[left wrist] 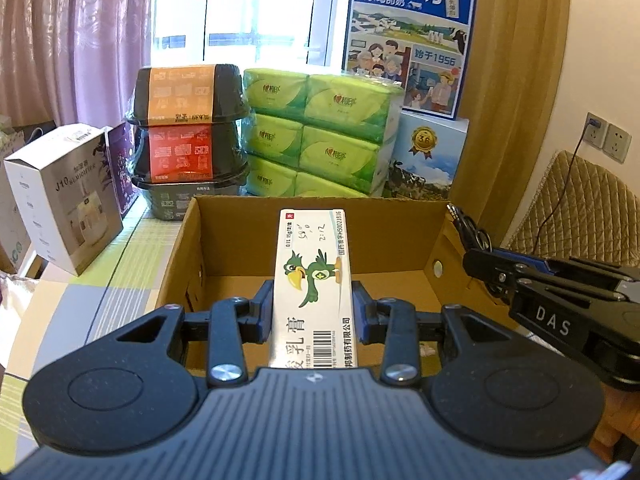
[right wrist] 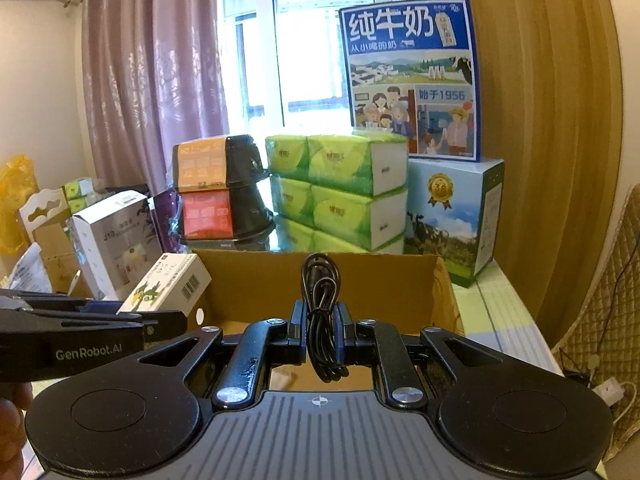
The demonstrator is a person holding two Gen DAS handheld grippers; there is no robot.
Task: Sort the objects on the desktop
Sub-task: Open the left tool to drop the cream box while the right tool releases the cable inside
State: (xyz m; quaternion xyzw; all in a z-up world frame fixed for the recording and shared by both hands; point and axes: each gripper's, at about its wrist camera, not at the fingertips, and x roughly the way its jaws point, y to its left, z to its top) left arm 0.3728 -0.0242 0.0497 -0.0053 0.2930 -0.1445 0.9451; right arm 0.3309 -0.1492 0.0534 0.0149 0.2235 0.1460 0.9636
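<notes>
Left wrist view first: my left gripper [left wrist: 313,312] has its jaws clamped on the long sides of a white ointment carton [left wrist: 312,284] printed with a green parrot, and the carton sticks out forward above the open cardboard box [left wrist: 224,224], its far end up in the air over the box floor. Only the near half of the carton sits between the pads, so I judge that a tilt of my wrist could let it pivot, or that letting go too high could make it bounce and land on end against the box wall. My right gripper [left wrist: 480,264] comes in from the right, over the right wall of the box, with the black cable's plug poking past it. Right wrist view next: my right gripper [right wrist: 322,332] is pinched on a coiled black cable [right wrist: 320,320], loops hanging below the jaws and more standing above them, over the near edge of the same box. The coil is loose, so a loop could snag on a pad when I open, or the bundle could unravel and drape over the box rim. My left gripper [right wrist: 152,312] with the carton is just beside me on the left; lowering both together risks knocking one into the other.
</notes>
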